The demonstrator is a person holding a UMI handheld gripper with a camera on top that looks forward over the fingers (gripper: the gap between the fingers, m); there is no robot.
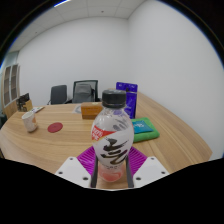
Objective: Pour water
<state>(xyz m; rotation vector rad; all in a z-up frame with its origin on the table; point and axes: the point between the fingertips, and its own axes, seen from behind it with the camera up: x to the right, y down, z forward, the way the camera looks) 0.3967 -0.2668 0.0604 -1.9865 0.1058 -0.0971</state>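
A clear plastic bottle [112, 135] with a black cap, a white label with black script and pinkish liquid at its base stands upright between my fingers. My gripper [112, 163] is shut on the bottle: both purple pads [88, 158] press against its sides. The bottle is held above the wooden table [60, 145]. A small paper cup [31, 122] stands on the table to the left, beyond the fingers.
A red round coaster [55, 127] lies near the cup. A brown box [92, 110], a green and blue stack [144, 127] and a purple box [127, 92] sit behind the bottle. Office chairs [85, 91] stand at the far table edge.
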